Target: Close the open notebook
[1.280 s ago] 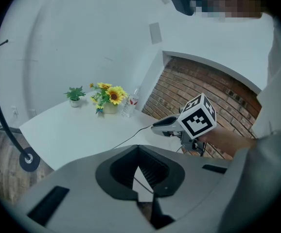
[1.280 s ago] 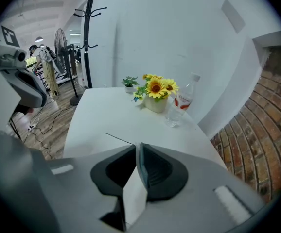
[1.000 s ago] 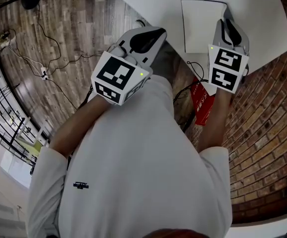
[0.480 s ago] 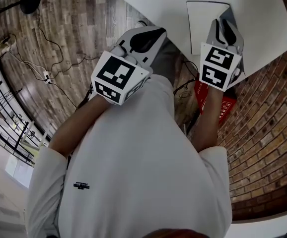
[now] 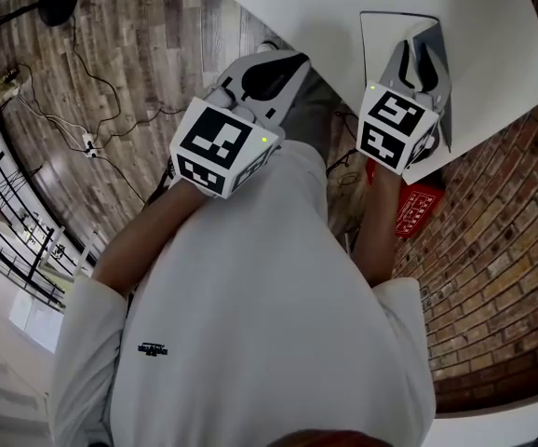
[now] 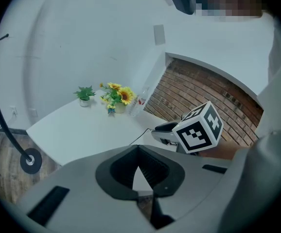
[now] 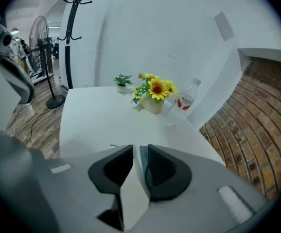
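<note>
So your right gripper point(image 5: 420, 52) has tipped the notebook point(image 5: 381, 54) cover point(image 5: 441, 101) up, and its jaws have just been easing apart around it. Looks nearly closed to me. Your left gripper point(image 5: 283, 71) is pressed together, empty.

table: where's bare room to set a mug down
The widest bare stretch of table lies between the sunflower vase and the near edge, left of the notebook. Crowded: the far side, with small plant, vase and water bottle; the notebook corner sits under the right gripper.

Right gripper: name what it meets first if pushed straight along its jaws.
Most likely the notebook: a leaf of it stands between the right gripper's jaws, which have just been opening. Beyond that, the white table, though depth is unclear.
</note>
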Tool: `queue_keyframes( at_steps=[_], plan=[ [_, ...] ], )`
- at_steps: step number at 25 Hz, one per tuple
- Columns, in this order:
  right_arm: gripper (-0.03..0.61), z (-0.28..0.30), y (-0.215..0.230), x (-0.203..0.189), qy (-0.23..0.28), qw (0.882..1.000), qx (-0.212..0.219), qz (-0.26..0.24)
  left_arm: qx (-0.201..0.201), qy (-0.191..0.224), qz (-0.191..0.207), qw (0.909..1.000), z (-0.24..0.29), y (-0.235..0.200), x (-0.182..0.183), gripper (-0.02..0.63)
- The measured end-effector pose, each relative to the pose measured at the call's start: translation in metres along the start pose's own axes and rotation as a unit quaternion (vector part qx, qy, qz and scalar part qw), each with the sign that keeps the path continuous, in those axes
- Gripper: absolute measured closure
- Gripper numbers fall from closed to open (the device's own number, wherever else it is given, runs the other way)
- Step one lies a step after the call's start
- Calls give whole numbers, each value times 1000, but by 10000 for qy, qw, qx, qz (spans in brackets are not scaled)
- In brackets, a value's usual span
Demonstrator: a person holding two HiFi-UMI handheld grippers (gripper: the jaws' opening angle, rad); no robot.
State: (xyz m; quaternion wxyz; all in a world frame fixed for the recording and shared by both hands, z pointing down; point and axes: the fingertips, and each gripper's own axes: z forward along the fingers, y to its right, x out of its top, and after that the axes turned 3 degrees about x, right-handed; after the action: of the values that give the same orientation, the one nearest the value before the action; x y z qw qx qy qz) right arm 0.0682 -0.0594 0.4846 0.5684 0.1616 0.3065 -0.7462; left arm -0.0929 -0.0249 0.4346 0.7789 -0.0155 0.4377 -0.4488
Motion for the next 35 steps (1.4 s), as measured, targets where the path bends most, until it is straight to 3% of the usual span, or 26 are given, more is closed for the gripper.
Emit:
queue_keyframes(
  at_steps=[7,11,26,35],
  plan=[
    [496,8,-25,-2,-63,9999,14,151,51,25,-86,9999,-8,-13,-2,604],
    [565,17,-42,-3,-59,9993,253,282,81,29,-110,9999,-11,-17,-4,604],
    [566,54,-86,-23,-303,9942,771,681,141,24,-153,9998,-17,-19,-12,604],
    [566,71,-102,-41,-518,9817,1443,1128,153,11,-145,9998,-17,-12,-17,604]
  ],
)
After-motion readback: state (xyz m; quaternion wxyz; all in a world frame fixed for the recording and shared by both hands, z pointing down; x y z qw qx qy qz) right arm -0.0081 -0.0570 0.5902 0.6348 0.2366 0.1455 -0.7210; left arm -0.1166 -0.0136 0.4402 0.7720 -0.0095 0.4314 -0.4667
